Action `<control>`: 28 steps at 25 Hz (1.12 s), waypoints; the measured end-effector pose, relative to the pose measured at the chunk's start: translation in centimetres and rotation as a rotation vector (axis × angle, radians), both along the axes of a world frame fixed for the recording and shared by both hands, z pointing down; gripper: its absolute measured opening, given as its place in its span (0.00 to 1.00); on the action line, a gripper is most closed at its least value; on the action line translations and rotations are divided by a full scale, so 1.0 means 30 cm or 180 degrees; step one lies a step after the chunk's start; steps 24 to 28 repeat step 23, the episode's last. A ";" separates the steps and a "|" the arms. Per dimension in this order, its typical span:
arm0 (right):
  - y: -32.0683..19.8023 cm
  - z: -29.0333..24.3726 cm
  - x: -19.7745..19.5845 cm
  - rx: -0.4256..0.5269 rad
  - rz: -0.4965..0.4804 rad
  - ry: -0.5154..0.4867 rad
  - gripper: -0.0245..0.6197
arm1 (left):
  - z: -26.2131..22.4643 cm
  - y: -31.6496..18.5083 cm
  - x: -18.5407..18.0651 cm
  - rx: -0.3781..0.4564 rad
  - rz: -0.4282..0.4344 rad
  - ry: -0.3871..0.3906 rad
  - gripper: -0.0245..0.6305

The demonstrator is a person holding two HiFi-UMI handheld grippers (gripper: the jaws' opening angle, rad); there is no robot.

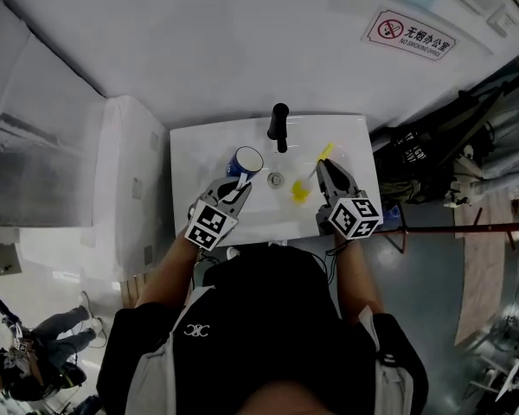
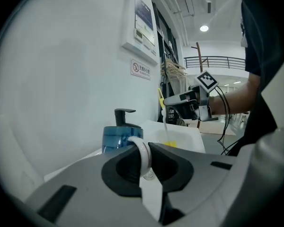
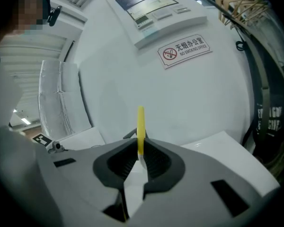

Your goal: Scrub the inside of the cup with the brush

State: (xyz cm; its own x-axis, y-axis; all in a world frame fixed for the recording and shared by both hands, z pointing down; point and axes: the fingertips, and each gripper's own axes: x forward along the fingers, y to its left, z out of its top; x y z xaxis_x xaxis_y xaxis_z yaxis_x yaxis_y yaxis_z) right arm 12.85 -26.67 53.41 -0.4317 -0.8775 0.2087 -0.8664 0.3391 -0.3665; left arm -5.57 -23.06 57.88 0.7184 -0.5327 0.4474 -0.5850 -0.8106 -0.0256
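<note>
White washbasin (image 1: 199, 150), with a black faucet (image 1: 279, 128) at the middle of its back edge and a round metal drain (image 1: 276, 180) in its bowl. On the wall behind the basin, toward its right, hangs a red-and-white no-smoking sign (image 1: 411, 35). A white cabinet-like unit (image 1: 125, 188) stands just beside the basin's left, and dark cables and clutter (image 1: 419, 158) lie to its right.

Left gripper view, centre: cup (image 2: 114, 138) lower body hidden behind left gripper (image 2: 143, 151). Right gripper view, centre: brush (image 3: 140, 124) mostly hidden within right gripper (image 3: 140, 148).
</note>
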 end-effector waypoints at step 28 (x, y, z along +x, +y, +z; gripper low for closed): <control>0.013 -0.018 -0.032 0.0011 -0.0139 -0.0088 0.11 | 0.003 0.039 -0.012 -0.0127 -0.0091 0.0017 0.11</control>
